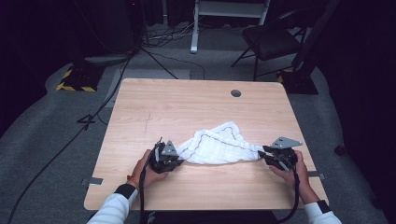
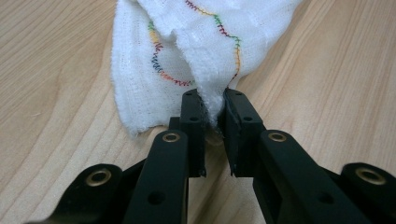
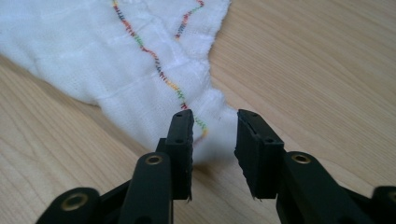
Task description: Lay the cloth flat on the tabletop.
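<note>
While the left gripper (image 2: pixel 215 105) pinches the white cloth (image 1: pixel 217 144), the right gripper (image 3: pixel 215 135) stands open around its corner on the table (image 1: pixel 187 107).

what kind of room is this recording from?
Probably a lab or recording studio, not a home. Dark surroundings ring a lone wooden table, cables trail over grey carpet, a black-and-yellow hazard-striped base stands at the left, and a folding chair sits behind.
</note>
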### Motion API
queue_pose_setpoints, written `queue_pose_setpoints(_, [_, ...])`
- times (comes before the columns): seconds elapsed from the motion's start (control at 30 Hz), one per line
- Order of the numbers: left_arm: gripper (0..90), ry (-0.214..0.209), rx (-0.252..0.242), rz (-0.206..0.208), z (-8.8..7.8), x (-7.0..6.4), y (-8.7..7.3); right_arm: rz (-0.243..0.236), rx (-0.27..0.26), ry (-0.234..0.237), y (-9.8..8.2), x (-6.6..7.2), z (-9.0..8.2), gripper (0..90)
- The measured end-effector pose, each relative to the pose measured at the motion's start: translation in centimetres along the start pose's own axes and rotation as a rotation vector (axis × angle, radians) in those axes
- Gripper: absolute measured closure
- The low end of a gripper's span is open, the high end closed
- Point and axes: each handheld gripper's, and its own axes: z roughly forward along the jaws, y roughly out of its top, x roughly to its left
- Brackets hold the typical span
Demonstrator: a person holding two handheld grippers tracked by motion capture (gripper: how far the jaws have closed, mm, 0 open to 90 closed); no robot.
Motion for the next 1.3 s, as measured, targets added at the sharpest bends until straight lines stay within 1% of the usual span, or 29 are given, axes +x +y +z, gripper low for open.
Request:
queue_pose_setpoints(0.03, [79.0, -0.003, 0.001, -0.001, 0.0, 0.0, 0.0, 0.007, -0.007, 0.005, 0.0, -0.1, -0.1, 64.9])
queue_pose_setpoints(0.1, [78.9, 0.001, 0.004, 0.001, -0.1, 0.2, 0.0, 0.011, -0.018, -0.002, 0.1, -0.3, -0.3, 63.5])
queue_pose_setpoints(0.13, [78.9, 0.002, 0.005, 0.001, -0.1, 0.2, 0.0, 0.02, -0.026, -0.001, 0.1, -0.4, -0.4, 62.8])
queue_pose_setpoints(0.17, [78.9, 0.004, 0.001, -0.004, -0.1, 0.3, -0.1, 0.023, -0.036, 0.0, 0.2, -0.4, -0.5, 62.0])
queue_pose_setpoints(0.27, [78.8, 0.005, 0.006, -0.005, -0.1, 0.4, -0.1, 0.019, -0.058, 0.001, 0.4, -0.4, -0.7, 59.9])
queue_pose_setpoints(0.3, [78.9, 0.01, 0.005, -0.004, -0.1, 0.4, -0.1, 0.019, -0.068, 0.005, 0.5, -0.4, -0.8, 59.4])
queue_pose_setpoints(0.33, [78.9, 0.013, 0.006, 0.001, -0.1, 0.4, -0.1, 0.015, -0.088, 0.028, 0.6, -0.3, -0.7, 58.8])
queue_pose_setpoints(0.4, [78.8, 0.015, 0.003, -0.006, -0.1, 0.5, -0.1, 0.008, -0.091, 0.036, 0.7, -0.3, -0.6, 58.8])
queue_pose_setpoints(0.43, [78.9, 0.022, 0.007, -0.001, -0.2, 0.6, -0.1, -0.001, -0.091, 0.043, 0.8, -0.1, -0.5, 58.8])
queue_pose_setpoints(0.53, [79.1, 0.039, 0.005, -0.019, -0.2, 1.3, -0.1, -0.017, -0.087, 0.073, 1.0, 0.1, 0.2, 59.3])
queue_pose_setpoints(0.63, [79.3, 0.055, -0.004, -0.029, -0.2, 2.1, -0.3, -0.028, -0.054, 0.103, 1.0, 0.3, 1.2, 60.9])
queue_pose_setpoints(0.7, [79.2, 0.06, -0.007, -0.037, -0.2, 2.6, -0.3, -0.032, -0.047, 0.107, 1.0, 0.3, 1.3, 61.2])
queue_pose_setpoints(0.73, [79.2, 0.058, -0.002, -0.046, -0.3, 2.8, -0.2, -0.033, -0.041, 0.111, 0.9, 0.3, 1.4, 61.2])
queue_pose_setpoints(0.8, [79.1, 0.068, -0.005, -0.057, -0.2, 3.4, -0.2, -0.033, -0.032, 0.113, 0.9, 0.4, 1.6, 61.5])
queue_pose_setpoints(0.9, [77.4, 0.079, -0.011, -0.076, -0.2, 4.0, -0.3, -0.03, -0.02, 0.138, 0.9, 0.5, 1.7, 61.6])
queue_pose_setpoints(0.93, [76.8, 0.076, -0.01, -0.081, -0.2, 4.2, -0.3, -0.036, -0.014, 0.146, 0.8, 0.6, 1.8, 61.6])
queue_pose_setpoints(0.97, [75.7, 0.075, -0.01, -0.088, -0.3, 4.3, -0.4, -0.04, -0.009, 0.15, 0.8, 0.8, 1.8, 61.6])
queue_pose_setpoints(1.0, [73.0, 0.084, -0.008, -0.087, -0.3, 4.3, -0.4, -0.048, -0.005, 0.158, 0.8, 1.0, 1.9, 61.4])
queue_pose_setpoints(1.07, [67.4, 0.096, -0.006, -0.099, -0.5, 4.3, -0.4, -0.068, 0.009, 0.169, 0.7, 1.4, 2.0, 61.4])
queue_pose_setpoints(1.13, [57.5, 0.1, -0.014, -0.114, -0.8, 4.4, -0.5, -0.082, 0.01, 0.18, 0.8, 1.7, 2.0, 61.5])
queue_pose_setpoints(1.2, [48.5, 0.094, -0.034, -0.127, -1.2, 4.6, -0.4, -0.088, -0.003, 0.17, 1.2, 1.6, 1.8, 61.4])
queue_pose_setpoints(1.23, [48.5, 0.095, -0.04, -0.136, -1.4, 4.7, -0.4, -0.088, -0.003, 0.17, 1.2, 1.6, 1.8, 61.4])
queue_pose_setpoints(1.27, [46.5, 0.095, -0.053, -0.155, -1.6, 4.8, -0.4, -0.08, -0.011, 0.168, 1.3, 1.5, 1.8, 61.4])
queue_pose_setpoints(1.3, [45.8, 0.096, -0.056, -0.168, -1.8, 5.0, -0.3, -0.073, -0.024, 0.159, 1.5, 1.2, 1.7, 61.3])
